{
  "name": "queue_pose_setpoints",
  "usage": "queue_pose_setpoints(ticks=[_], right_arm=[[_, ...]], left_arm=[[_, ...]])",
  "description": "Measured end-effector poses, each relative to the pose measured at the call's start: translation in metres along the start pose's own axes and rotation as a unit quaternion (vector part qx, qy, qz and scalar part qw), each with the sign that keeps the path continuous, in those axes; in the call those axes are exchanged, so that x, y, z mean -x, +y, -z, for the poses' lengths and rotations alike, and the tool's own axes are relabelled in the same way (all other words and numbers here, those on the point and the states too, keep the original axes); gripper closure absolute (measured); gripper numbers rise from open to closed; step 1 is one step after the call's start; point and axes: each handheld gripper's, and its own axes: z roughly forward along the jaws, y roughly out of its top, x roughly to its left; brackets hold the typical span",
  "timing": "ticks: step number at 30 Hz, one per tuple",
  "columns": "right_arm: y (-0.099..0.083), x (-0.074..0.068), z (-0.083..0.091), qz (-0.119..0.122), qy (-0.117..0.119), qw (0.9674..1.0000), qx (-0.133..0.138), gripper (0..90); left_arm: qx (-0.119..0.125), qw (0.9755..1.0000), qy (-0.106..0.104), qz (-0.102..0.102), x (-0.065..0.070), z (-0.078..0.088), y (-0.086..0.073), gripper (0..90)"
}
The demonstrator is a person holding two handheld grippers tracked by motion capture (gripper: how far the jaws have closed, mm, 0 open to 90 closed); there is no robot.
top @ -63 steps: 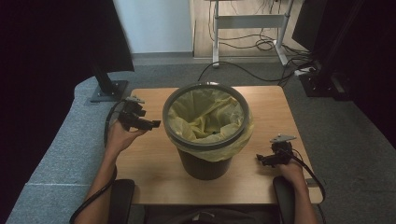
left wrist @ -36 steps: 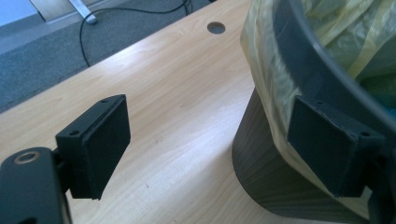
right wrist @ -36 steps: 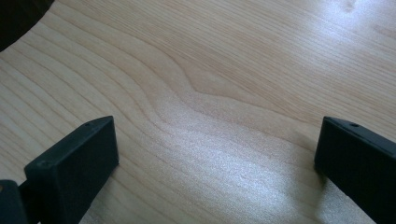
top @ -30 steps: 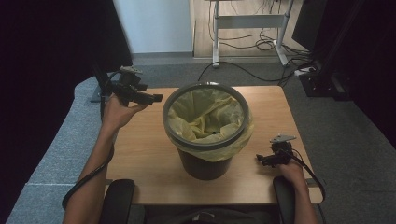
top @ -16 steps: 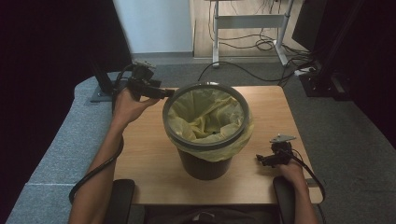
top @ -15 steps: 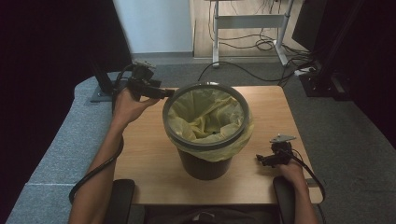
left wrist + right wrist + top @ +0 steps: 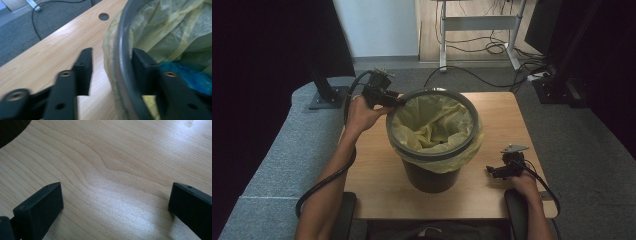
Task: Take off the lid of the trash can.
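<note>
Straddling the bin rim (image 7: 122,62), left fingers (image 7: 85,67) closing.

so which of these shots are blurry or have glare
Left gripper view: soft all over, worst on the near jaws of the left gripper and the bin rim between them. Right gripper view: wood grain sharp, with a pale sheen on the table between the right gripper's jaws. High view: sharp around the bin, black at its left and right edges.
</note>
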Motion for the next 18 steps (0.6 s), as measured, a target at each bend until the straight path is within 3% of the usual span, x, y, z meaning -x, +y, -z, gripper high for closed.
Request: queue_pose_setpoints(ticks=[4,10,18], right_arm=[[0.000,0.000,0.000,0.000,0.000,1.0000,0.000,0.0],[0.000,0.000,0.000,0.001,0.001,1.0000,0.000,0.0],[0.000,0.000,0.000,0.001,0.002,1.0000,-0.001,0.0]], left_arm=[[0.002,0.9998,-0.012,0.013,0.002,0.001,0.003,73.6],[0.009,0.9988,-0.026,0.040,0.000,0.005,0.006,76.7],[0.013,0.9972,-0.045,0.059,-0.008,0.013,0.001,76.8]])
